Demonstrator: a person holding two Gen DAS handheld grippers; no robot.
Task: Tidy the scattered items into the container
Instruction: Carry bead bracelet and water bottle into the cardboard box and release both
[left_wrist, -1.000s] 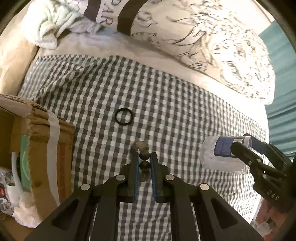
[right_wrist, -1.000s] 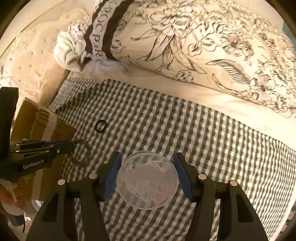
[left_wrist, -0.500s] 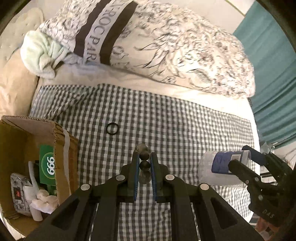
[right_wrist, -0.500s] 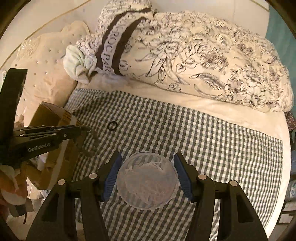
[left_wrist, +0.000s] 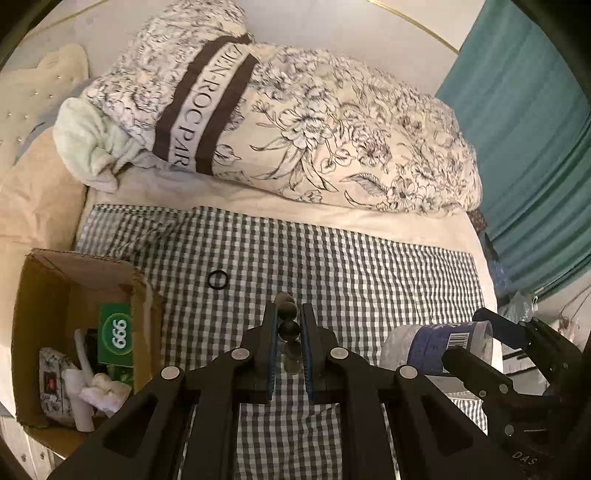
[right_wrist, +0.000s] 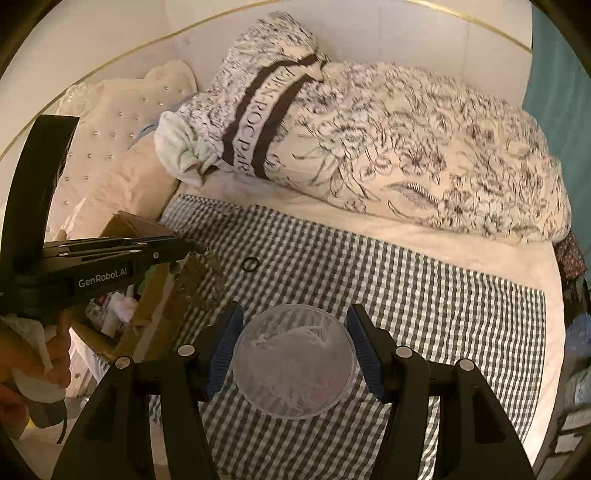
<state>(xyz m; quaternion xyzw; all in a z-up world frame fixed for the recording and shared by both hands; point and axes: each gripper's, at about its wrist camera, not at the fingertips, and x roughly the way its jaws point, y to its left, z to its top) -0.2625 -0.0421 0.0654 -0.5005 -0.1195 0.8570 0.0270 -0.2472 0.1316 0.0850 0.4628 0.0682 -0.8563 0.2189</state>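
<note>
My left gripper (left_wrist: 287, 314) is shut on a string of dark beads (left_wrist: 288, 328), held up above the checked cloth (left_wrist: 369, 273). In the right wrist view the left gripper (right_wrist: 194, 249) shows side-on with the bead string (right_wrist: 201, 286) dangling from its tip, near the box. My right gripper (right_wrist: 295, 312) is shut on a clear round plastic jar (right_wrist: 295, 356), which shows a blue label (left_wrist: 443, 345) in the left wrist view. An open cardboard box (left_wrist: 74, 277) stands at the cloth's left edge. A black ring (left_wrist: 217, 279) lies flat on the cloth.
The box holds a green "999" packet (left_wrist: 115, 334), a patterned pouch (left_wrist: 51, 380) and white items (left_wrist: 99, 387). A rolled floral duvet (left_wrist: 314, 129) lies behind the cloth. A teal curtain (left_wrist: 535, 147) hangs at the right. A person's hand (right_wrist: 33, 365) grips the left tool.
Both grippers have risen away from the bed with the beads and the jar still held. The inside of the box has come into the left wrist view.
</note>
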